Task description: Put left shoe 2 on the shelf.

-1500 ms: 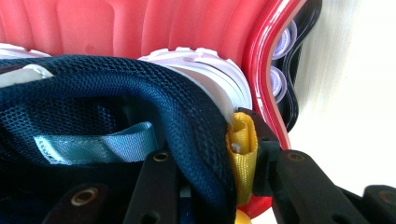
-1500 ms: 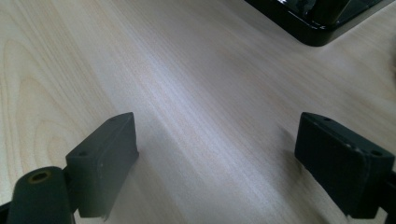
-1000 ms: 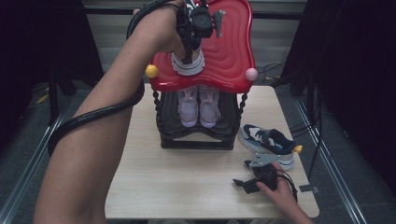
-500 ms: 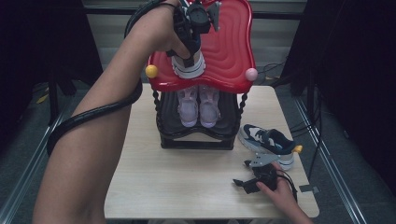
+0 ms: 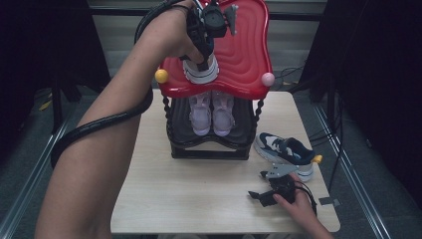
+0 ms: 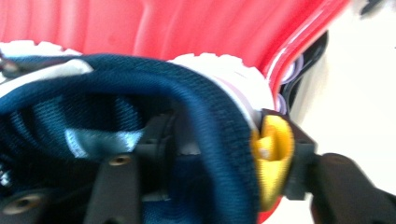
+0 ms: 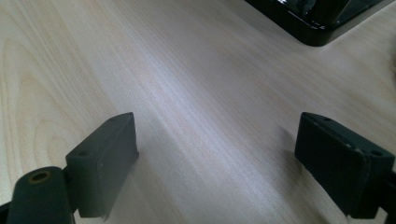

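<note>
The left gripper (image 5: 208,50) reaches to the far side and pinches a navy sneaker (image 5: 201,69) by its heel collar, one jaw inside and one outside, so the shoe hangs straight over the red shelf top (image 5: 246,59); its jaws have just been closing on the collar. The right gripper (image 5: 268,191) rests near, jaws wide and empty, beside the matching sneaker (image 5: 283,149) on the table (image 5: 199,199).

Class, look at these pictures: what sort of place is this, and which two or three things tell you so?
Probably a staged recording or test area, not a home: a small pale wooden table on grey flooring, dark curtains around it, loose black cables beside it, and a red-topped black shoe rack with sneakers as props.
</note>
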Demonstrator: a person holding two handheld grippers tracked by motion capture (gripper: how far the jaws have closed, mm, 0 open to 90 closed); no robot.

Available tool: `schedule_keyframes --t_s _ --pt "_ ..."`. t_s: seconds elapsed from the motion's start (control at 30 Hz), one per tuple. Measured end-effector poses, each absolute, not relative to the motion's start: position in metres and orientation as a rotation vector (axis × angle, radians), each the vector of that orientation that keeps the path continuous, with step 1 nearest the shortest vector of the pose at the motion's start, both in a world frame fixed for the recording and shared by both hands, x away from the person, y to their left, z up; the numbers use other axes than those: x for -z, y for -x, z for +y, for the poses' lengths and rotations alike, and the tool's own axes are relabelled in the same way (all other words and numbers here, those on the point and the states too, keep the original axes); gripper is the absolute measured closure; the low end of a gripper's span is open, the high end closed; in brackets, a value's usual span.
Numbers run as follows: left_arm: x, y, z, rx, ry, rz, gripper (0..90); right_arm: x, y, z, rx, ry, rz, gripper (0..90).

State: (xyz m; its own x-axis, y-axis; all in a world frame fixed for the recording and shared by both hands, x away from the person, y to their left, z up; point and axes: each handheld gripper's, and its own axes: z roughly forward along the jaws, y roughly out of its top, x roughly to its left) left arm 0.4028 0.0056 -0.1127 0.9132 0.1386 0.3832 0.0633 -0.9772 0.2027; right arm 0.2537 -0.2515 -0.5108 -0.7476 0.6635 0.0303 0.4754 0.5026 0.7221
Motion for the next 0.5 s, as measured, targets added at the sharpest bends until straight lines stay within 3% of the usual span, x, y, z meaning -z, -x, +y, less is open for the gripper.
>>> schedule_keyframes --t_s 0.1,0.5 --pt "0.1136 -0.3998 0.0039 -0.594 -2.897 0.087 61.3 0.5108 -0.2537 -0.2515 -1.083 -0.966 2.496 12.3" --pt "0.1148 -0.3983 0.009 -0.603 -2.934 -0.015 67.0 0.5109 -0.2537 -0.2514 -1.083 -0.966 2.496 12.4"
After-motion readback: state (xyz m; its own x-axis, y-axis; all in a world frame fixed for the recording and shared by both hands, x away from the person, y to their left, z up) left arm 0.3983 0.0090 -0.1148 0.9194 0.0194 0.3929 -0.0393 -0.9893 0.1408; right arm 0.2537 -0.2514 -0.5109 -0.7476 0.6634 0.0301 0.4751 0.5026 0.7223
